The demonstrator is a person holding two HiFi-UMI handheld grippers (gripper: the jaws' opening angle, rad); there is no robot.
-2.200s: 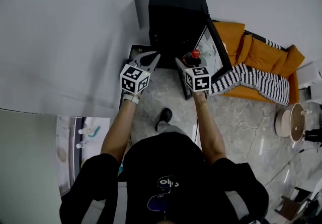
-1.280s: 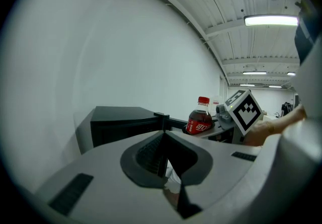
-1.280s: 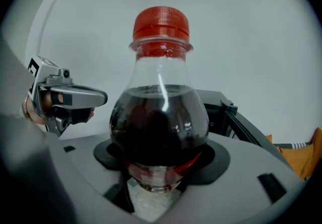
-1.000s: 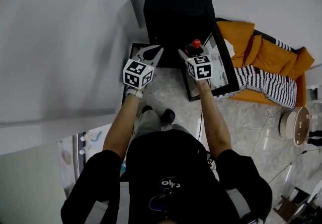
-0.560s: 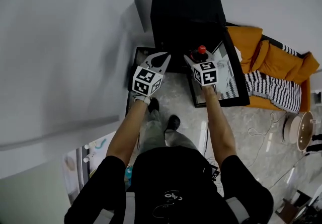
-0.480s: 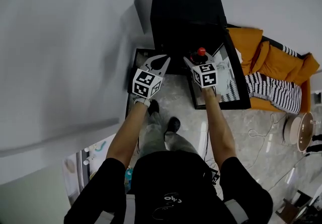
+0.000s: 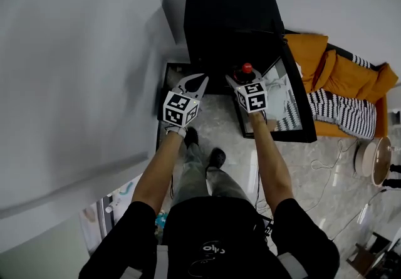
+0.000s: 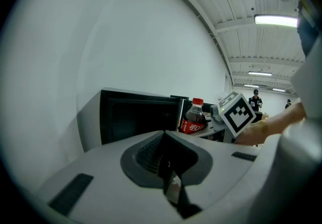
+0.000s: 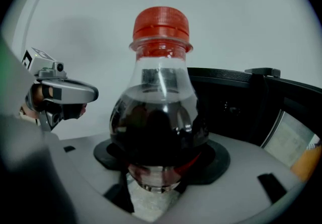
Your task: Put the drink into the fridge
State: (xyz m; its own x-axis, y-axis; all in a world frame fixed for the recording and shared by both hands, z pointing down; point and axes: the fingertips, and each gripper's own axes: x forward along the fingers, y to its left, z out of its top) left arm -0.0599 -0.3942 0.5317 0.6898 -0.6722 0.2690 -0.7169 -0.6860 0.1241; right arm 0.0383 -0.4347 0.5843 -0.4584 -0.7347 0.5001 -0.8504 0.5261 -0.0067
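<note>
Right gripper (image 7: 240, 78) clamps the cola bottle (image 9: 160, 117) upright by its lower body, just before the fridge (image 7: 229, 21). Left gripper (image 7: 196, 81), jaws together and empty, rides alongside. Both have sunk toward the fridge's open mouth, so insertion appears imminent.

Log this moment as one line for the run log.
right gripper: shut on bottle | left gripper: shut, empty | fridge: door open | bottle: upright, near fridge opening, not yet inside
</note>
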